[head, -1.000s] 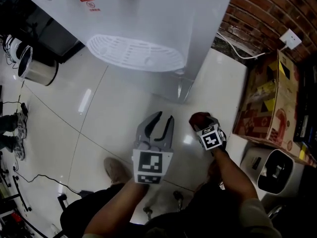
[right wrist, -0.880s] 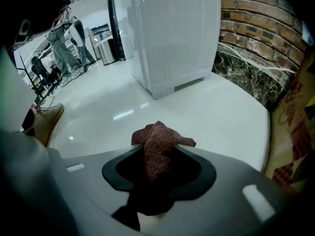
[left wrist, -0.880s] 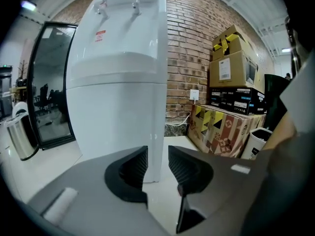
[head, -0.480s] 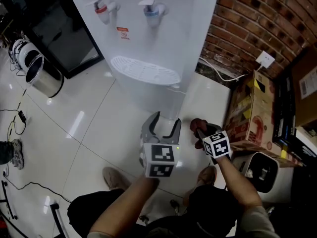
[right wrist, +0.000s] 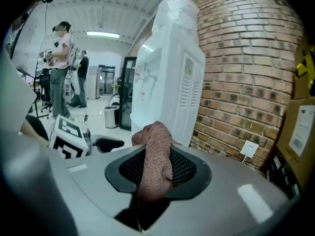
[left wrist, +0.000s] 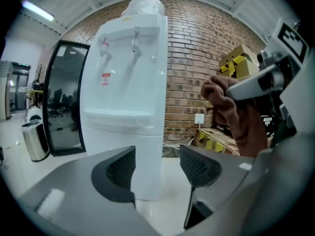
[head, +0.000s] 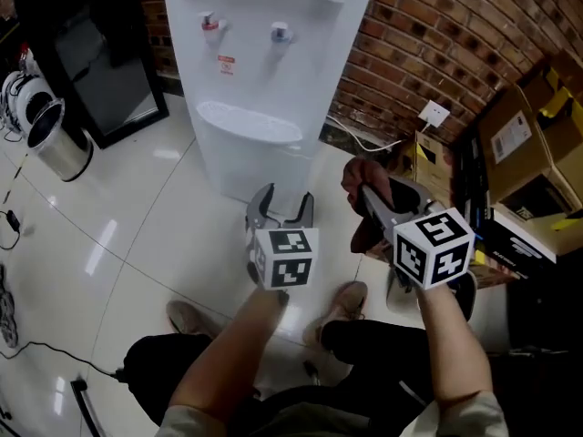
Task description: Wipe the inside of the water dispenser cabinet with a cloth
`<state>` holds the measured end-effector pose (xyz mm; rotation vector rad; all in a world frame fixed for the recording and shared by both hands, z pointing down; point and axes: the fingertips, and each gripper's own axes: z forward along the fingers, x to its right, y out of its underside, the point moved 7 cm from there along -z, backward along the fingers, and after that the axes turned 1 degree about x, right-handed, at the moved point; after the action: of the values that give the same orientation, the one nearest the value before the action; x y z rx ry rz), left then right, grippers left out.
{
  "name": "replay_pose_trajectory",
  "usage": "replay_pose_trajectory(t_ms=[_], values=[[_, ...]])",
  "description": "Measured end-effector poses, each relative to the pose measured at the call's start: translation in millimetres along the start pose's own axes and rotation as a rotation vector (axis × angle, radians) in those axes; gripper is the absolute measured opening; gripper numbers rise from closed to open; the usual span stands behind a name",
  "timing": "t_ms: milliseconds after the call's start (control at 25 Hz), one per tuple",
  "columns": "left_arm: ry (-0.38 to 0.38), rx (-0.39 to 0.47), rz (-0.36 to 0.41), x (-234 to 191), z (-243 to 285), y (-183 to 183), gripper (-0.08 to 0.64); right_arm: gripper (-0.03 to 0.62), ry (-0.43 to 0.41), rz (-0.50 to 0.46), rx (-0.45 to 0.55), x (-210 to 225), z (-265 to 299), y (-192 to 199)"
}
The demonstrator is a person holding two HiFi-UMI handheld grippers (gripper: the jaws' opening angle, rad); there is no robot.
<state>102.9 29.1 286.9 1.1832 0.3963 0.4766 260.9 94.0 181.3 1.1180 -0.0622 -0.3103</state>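
The white water dispenser [head: 264, 80] stands against the brick wall, its two taps and drip tray facing me; its lower front [left wrist: 147, 151] looks plain and closed. My left gripper [head: 284, 198] points at that lower front. Its jaws have just been opening and stand open, with nothing between them [left wrist: 156, 156]. My right gripper [head: 373, 198] is raised to its right. Its jaws have closed down on a reddish-brown cloth [right wrist: 156, 151], which bunches above the pads and hangs below them [head: 363, 173]. The cloth also shows in the left gripper view [left wrist: 231, 112].
A steel bin [head: 50, 139] and a black glass door [head: 100, 62] are left of the dispenser. Cardboard boxes [head: 524, 144], a wall socket [head: 434, 114] and a white cable lie to its right by the brick wall [head: 437, 35]. People [right wrist: 59, 68] stand far off.
Both grippers have risen, the right one much more, carrying the cloth. The left jaws stand wider apart. The head view has tilted up, so the dispenser's taps now show.
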Motion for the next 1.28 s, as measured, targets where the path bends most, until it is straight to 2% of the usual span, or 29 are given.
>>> replay_pose_trajectory(t_ms=[120, 280, 440, 640, 840, 1040, 1280], values=[[-0.004, 0.006, 0.034, 3, 11, 1, 0.282, 0.130, 0.007, 0.008, 0.030, -2, -7, -9], [-0.005, 0.006, 0.102, 8, 28, 3, 0.282, 0.130, -0.026, 0.100, 0.106, 10, -7, -10], [-0.026, -0.012, 0.121, 11, 51, 7, 0.299, 0.132, -0.051, 0.057, 0.111, 21, 10, -9], [-0.062, -0.050, 0.129, 6, 79, 12, 0.335, 0.133, -0.097, 0.078, 0.121, 30, 23, -7], [-0.117, -0.074, 0.126, 7, 101, 12, 0.407, 0.133, -0.130, 0.075, 0.149, 31, 27, -13], [-0.195, -0.074, 0.092, -3, 113, 10, 0.408, 0.135, -0.158, 0.041, 0.131, 26, 32, -10], [-0.198, -0.080, 0.100, -9, 111, 8, 0.408, 0.135, -0.146, 0.029, 0.124, 26, 37, -10]])
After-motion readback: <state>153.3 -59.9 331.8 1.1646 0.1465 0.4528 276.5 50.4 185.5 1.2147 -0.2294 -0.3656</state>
